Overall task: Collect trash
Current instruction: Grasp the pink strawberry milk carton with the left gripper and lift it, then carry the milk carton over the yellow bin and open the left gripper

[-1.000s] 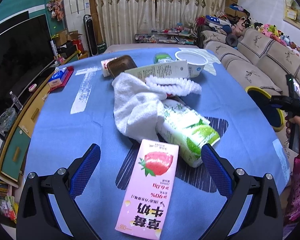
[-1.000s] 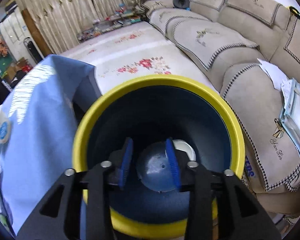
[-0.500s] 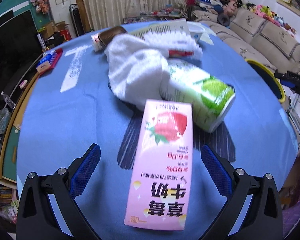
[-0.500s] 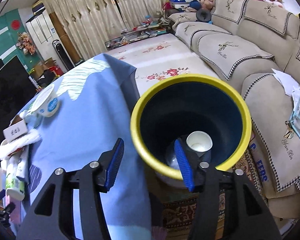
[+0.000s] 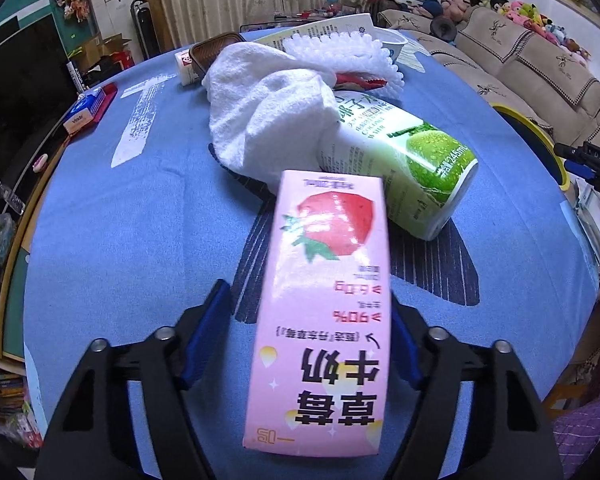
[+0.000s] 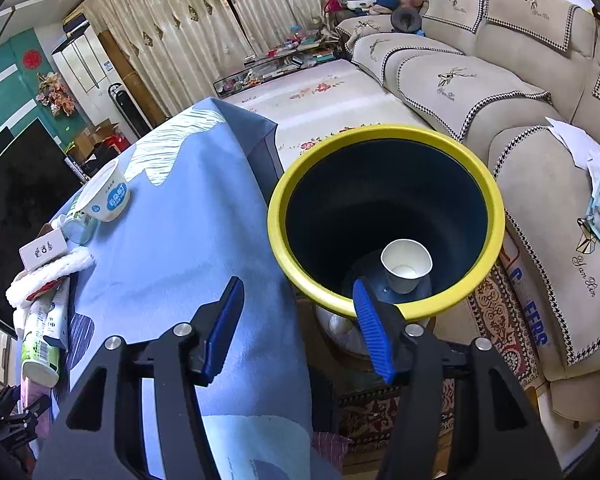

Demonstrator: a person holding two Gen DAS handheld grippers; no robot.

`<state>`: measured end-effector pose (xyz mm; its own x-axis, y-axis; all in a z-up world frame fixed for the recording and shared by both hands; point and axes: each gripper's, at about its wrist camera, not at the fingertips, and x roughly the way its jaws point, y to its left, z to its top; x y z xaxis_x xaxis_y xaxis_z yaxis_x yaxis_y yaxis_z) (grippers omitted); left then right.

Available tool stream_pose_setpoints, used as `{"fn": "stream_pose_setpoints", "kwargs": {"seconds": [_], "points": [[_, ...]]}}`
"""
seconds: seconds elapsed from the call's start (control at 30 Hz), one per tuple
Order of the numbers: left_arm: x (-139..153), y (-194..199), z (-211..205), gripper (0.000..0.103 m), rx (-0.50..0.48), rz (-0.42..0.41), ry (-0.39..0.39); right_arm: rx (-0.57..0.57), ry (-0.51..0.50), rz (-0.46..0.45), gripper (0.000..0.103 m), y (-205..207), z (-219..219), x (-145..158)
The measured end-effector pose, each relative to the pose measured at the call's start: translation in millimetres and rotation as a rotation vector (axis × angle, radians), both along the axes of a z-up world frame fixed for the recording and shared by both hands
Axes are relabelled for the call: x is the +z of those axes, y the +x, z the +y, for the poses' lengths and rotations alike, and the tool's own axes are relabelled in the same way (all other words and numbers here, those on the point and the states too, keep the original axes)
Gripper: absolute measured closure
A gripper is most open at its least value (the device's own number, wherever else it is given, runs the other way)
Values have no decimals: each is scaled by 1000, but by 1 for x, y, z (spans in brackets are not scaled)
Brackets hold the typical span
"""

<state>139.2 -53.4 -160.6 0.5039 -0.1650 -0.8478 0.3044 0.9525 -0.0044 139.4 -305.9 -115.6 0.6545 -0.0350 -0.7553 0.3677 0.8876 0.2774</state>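
The pink strawberry milk carton (image 5: 328, 304) lies flat on the blue tablecloth (image 5: 140, 216), its long axis running away from me, its near half between the fingers of my left gripper (image 5: 312, 336). The jaws are partly closed around it: the right blue pad sits against the carton's edge; on the left side a gap of cloth shows between pad and carton. I cannot tell whether the carton is actually gripped. The left gripper is held low, pointing along the table.

Just beyond the carton, a green-and-white drink carton (image 5: 404, 164) lies on its side, touching a crumpled white towel (image 5: 268, 108). A white knitted cloth (image 5: 340, 52) lies beyond the towel.

My right gripper (image 6: 300, 328) is held off the table's edge, tilted down, jaws wide apart and holding nothing. Its right finger (image 6: 374, 336) overlaps the near rim of the yellow-rimmed dark bin (image 6: 388, 308) in view. A white paper cup (image 6: 406, 266) rests at the bottom of the bin. A white tub (image 6: 108, 194) stands on the tablecloth, well apart from the bin. A beige sofa (image 6: 480, 80) lies beyond the bin.
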Motion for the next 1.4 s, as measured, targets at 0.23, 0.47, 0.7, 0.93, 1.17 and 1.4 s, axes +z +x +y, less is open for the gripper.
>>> {"fn": "stream_pose_setpoints", "kwargs": {"seconds": [0.23, 0.47, 0.7, 0.93, 1.17, 1.4], "points": [[8, -10, 2, 53, -11, -18, 2, 12, 9, -2, 49, -2, 2, -2], [46, -29, 3, 53, -33, -104, -1, 2, 2, -16, 49, -9, -1, 2], [90, -19, -41, 53, -129, -165, -67, -38, -17, -31, 49, -24, -18, 6], [119, 11, -134, 53, -278, -196, -120, -107, -32, -48, 49, -42, -47, 6], [130, 40, -252, 53, -441, -171, -149, -189, -42, -61, 49, -64, -80, 5], [108, 61, -358, 53, -534, -133, -104, -230, -26, -46, 49, -71, -108, -8]]}}
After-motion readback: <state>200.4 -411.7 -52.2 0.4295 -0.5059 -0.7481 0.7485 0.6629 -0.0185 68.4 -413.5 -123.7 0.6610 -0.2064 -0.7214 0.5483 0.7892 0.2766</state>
